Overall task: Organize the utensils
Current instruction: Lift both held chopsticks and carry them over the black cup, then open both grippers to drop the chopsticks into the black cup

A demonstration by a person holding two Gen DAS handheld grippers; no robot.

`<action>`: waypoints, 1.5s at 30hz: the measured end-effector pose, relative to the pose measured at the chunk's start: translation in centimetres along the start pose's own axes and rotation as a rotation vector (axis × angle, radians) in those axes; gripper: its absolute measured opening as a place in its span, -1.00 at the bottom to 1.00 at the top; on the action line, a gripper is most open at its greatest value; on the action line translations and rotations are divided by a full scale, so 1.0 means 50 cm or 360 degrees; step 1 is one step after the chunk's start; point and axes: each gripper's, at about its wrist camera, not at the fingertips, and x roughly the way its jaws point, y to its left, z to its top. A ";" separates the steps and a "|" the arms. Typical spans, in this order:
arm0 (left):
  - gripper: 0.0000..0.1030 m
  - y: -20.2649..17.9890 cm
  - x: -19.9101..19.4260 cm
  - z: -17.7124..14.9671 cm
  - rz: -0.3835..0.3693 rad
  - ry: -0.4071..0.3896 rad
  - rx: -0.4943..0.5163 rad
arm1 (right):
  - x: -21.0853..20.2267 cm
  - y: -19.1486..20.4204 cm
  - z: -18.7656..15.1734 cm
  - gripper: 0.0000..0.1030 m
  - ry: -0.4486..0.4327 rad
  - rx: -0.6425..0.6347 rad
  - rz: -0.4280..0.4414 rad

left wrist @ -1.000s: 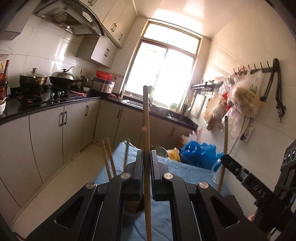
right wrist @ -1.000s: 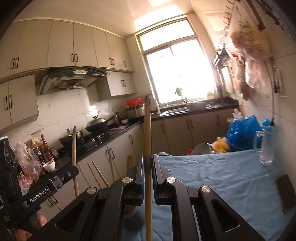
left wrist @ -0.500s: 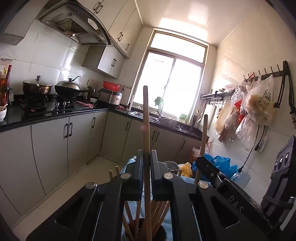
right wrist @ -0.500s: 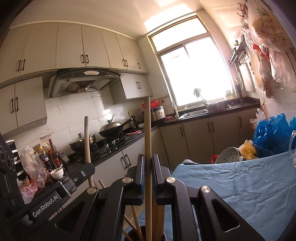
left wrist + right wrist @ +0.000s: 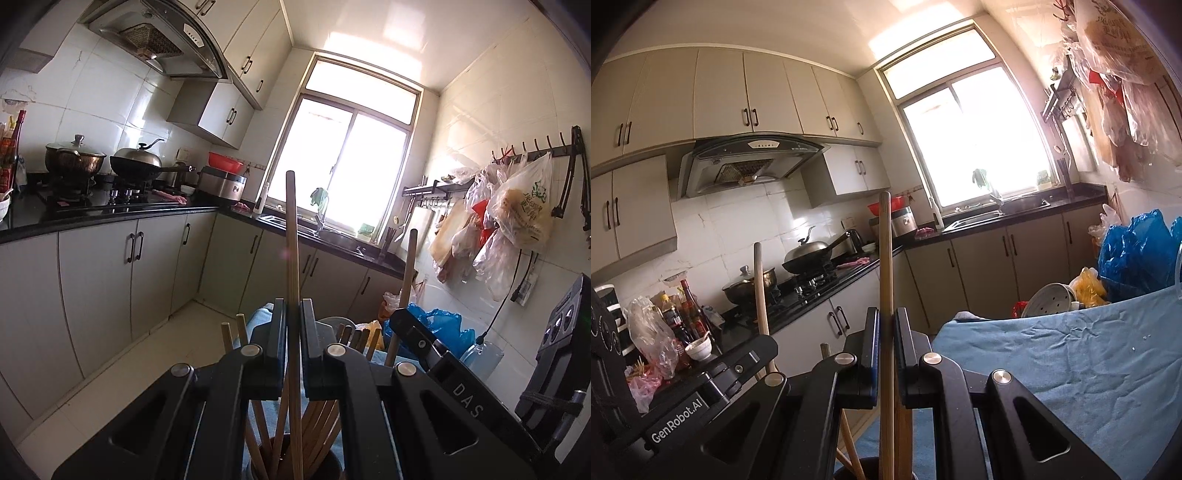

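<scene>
My left gripper [image 5: 293, 314] is shut on a wooden chopstick [image 5: 292, 240] that stands upright, its lower end inside a dark round holder [image 5: 295, 461] with several chopsticks [image 5: 321, 417]. My right gripper [image 5: 886, 325] is shut on another upright wooden chopstick [image 5: 885, 258], its lower end in the same holder [image 5: 864, 467]. Each gripper shows in the other's view: the right one [image 5: 428, 343] with its chopstick [image 5: 406, 280], the left one [image 5: 738, 365] with its chopstick [image 5: 760, 295]. The two grippers are close side by side over the holder.
The holder stands on a table with a blue cloth [image 5: 1052, 362]. A white colander [image 5: 1051, 299], blue plastic bags [image 5: 1134, 251] and a glass jug [image 5: 480, 354] are at its far side. Kitchen counter with stove and pots [image 5: 103, 162] runs along the left wall.
Both grippers have lowered over the holder with their chopsticks; the holder and its chopsticks now show larger beneath the fingers. The two grippers have come closer together.
</scene>
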 end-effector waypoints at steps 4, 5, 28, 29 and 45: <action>-0.88 -0.004 0.007 -0.011 0.0018 -0.0001 0.0029 | -0.001 0.003 -0.006 -0.84 -0.0006 -0.0023 -0.0009; -0.88 -0.006 0.008 -0.015 0.0023 0.0000 0.0036 | 0.000 0.004 -0.007 -0.84 -0.0004 -0.0021 -0.0009; -0.88 0.008 0.032 -0.053 0.0078 0.0072 -0.0008 | 0.014 -0.011 -0.033 -0.83 0.0059 0.0009 -0.0060; -0.88 0.007 0.031 -0.054 0.0084 0.0073 -0.0007 | 0.012 -0.013 -0.036 -0.83 0.0067 0.0017 -0.0069; -0.21 -0.019 -0.028 -0.053 0.0181 0.0100 0.0045 | -0.064 -0.011 -0.017 -0.04 0.0046 0.0041 -0.0122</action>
